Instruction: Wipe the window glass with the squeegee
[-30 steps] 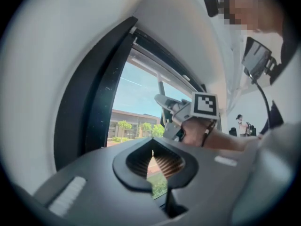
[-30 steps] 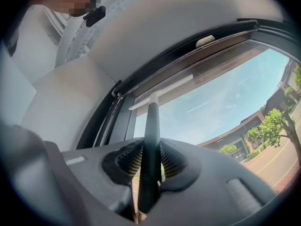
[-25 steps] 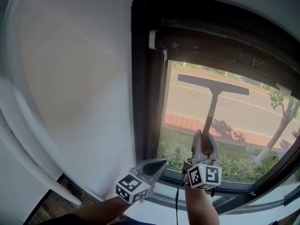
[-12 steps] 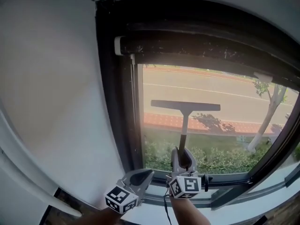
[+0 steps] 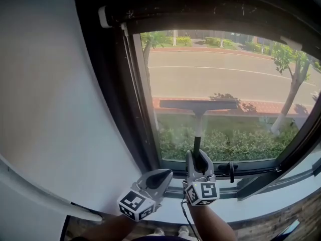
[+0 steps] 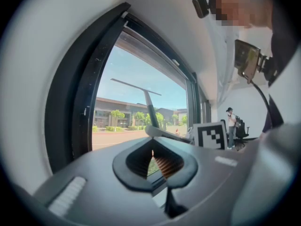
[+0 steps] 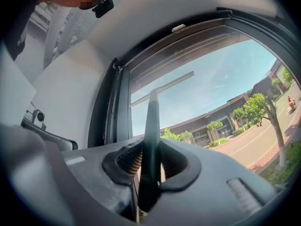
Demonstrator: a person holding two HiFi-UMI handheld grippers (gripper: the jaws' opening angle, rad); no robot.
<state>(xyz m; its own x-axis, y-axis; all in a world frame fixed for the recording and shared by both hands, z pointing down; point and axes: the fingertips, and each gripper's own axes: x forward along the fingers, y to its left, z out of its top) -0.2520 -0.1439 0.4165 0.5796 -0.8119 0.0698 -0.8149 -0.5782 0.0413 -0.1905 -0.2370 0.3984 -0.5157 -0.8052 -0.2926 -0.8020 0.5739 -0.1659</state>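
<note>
The squeegee [image 5: 198, 105] has a dark flat blade held level against the window glass [image 5: 225, 69], about halfway down the pane, with its thin handle running down to my right gripper [image 5: 197, 159]. That gripper is shut on the handle just above the lower frame. In the right gripper view the handle [image 7: 151, 126] stands gripped between both ribbed pads and the blade shows above. My left gripper [image 5: 161, 176] hangs left of it near the frame's lower left corner, jaws together and holding nothing. The left gripper view also shows the squeegee [image 6: 141, 85] on the glass.
A dark window frame [image 5: 131, 89] borders the pane, with a roller housing along the top. A white wall [image 5: 50, 109] fills the left. A small dark latch [image 5: 230, 170] sits on the lower rail above the pale sill [image 5: 251, 205]. Road, trees and hedge lie outside.
The squeegee blade has slid down the glass from near the top to mid-pane, and my right gripper has dropped with it. The left gripper stayed beside it.
</note>
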